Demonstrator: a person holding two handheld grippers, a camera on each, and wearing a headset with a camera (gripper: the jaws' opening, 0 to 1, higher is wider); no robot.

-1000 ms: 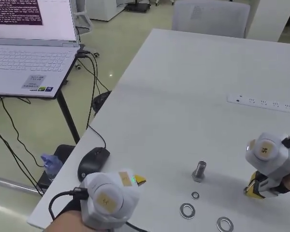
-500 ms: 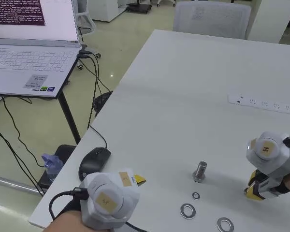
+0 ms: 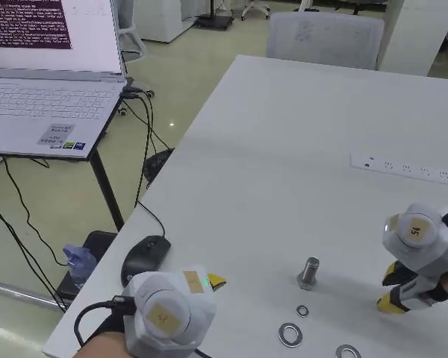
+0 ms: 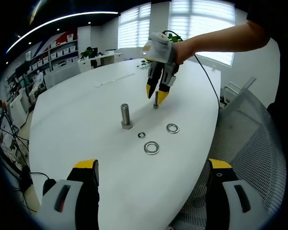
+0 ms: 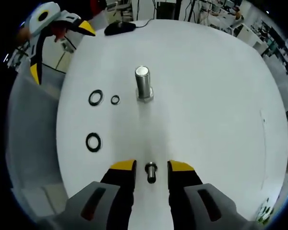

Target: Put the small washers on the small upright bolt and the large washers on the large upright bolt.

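A large steel bolt (image 3: pixel 308 272) (image 5: pixel 142 84) (image 4: pixel 126 116) stands upright on the white table (image 3: pixel 284 164). A thin small bolt (image 5: pixel 150 171) (image 4: pixel 156 100) stands upright between the jaws of my right gripper (image 5: pixel 151 167) (image 3: pixel 392 298) (image 4: pixel 158 93), with a narrow gap on each side, so it is open. In front of the large bolt lie one small washer (image 3: pixel 302 310) (image 5: pixel 115 99) (image 4: pixel 141 135) and two large washers (image 3: pixel 290 334) (image 3: pixel 348 350) (image 5: pixel 95 97) (image 5: pixel 93 142). My left gripper (image 4: pixel 152 165) (image 3: pixel 216 281) hangs open and holds nothing at the table's near left corner.
A black mouse (image 3: pixel 144 257) with its cable lies by the table's left edge. A white power strip (image 3: pixel 407 170) lies at the far right. An open laptop (image 3: pixel 45 104) stands on a side stand at the left, and a grey chair (image 3: pixel 325 37) is behind the table.
The head camera has shifted a little, so the whole picture has slid down. Both grippers, the bolts and the washers keep their places.
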